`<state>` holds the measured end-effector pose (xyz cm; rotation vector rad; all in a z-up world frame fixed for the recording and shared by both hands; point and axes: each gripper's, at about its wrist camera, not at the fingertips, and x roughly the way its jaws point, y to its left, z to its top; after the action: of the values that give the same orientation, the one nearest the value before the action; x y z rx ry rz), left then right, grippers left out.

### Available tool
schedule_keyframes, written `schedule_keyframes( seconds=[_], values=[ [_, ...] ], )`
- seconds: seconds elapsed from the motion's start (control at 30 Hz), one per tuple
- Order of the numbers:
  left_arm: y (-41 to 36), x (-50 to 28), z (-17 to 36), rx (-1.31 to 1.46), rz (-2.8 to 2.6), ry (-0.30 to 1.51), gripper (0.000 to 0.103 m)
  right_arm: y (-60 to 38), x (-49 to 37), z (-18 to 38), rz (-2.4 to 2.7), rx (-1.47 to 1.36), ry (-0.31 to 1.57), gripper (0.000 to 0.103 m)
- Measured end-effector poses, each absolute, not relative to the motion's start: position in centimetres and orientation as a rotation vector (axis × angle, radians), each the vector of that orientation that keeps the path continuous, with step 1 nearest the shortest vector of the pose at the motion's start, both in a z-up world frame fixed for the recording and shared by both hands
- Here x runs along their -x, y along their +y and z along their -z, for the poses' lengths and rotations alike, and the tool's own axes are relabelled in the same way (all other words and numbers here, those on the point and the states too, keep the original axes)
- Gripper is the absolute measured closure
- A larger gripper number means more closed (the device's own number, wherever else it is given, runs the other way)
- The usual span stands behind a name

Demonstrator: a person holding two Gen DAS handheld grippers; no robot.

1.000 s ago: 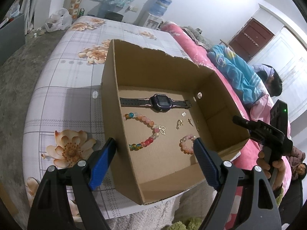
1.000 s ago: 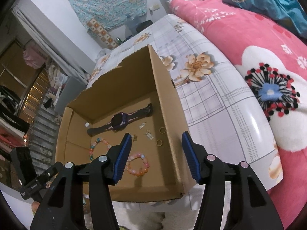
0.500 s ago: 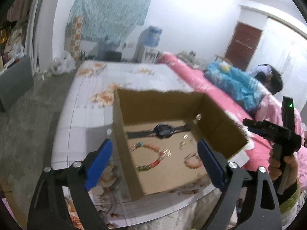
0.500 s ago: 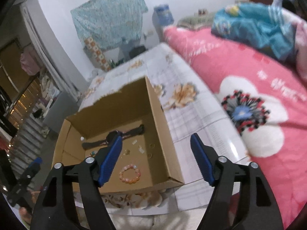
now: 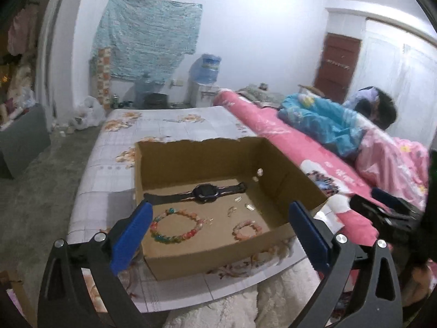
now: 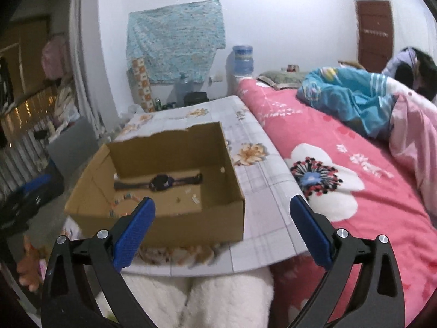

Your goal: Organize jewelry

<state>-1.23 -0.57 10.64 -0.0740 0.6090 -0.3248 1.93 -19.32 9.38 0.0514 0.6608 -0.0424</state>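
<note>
An open cardboard box (image 5: 174, 262) stands on a floral tablecloth; it also shows in the right wrist view (image 6: 191, 229). Inside lie a black watch (image 5: 204, 192), a large multicoloured bead bracelet (image 5: 174, 225), a small pink bead bracelet (image 5: 247, 229) and small earrings (image 5: 240, 205). The watch (image 6: 161, 181) shows in the right wrist view too. My left gripper (image 5: 221, 235) is open and empty, held back from the box's near edge. My right gripper (image 6: 221, 232) is open and empty, in front of the box's right corner.
The low table (image 6: 262, 191) with the grey floral cloth holds the box. A pink flowered bed (image 6: 341, 180) runs along the right, with a person (image 5: 379, 109) lying under blankets. A water dispenser (image 5: 206, 79) stands at the far wall. White fluffy fabric (image 6: 224, 300) is below.
Both grippers have pulled back and tilted up from above the box, so the views now look level across the room. Both stayed open and empty.
</note>
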Motion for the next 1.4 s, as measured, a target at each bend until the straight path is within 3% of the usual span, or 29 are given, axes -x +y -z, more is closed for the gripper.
schedule_keyframes(
  seconds=[0.3,0.67,1.4],
  values=[
    [-3.7,1.5,-7.0,-0.071,0.181,0.698,0.006,-18.7,-1.9,-5.4,-0.03,-0.062,0.797,0.008],
    [-4.5,0.4,-3.4,-0.039,0.058,0.866,0.006,-16.0,-4.2,-2.5,-0.041,-0.015,0.932,0.008],
    [-4.3,-0.4,-2.8,-0.068,0.0,0.905,0.006,-15.6,-5.1,-2.2,-0.03,-0.021,0.963,0.008]
  ],
)
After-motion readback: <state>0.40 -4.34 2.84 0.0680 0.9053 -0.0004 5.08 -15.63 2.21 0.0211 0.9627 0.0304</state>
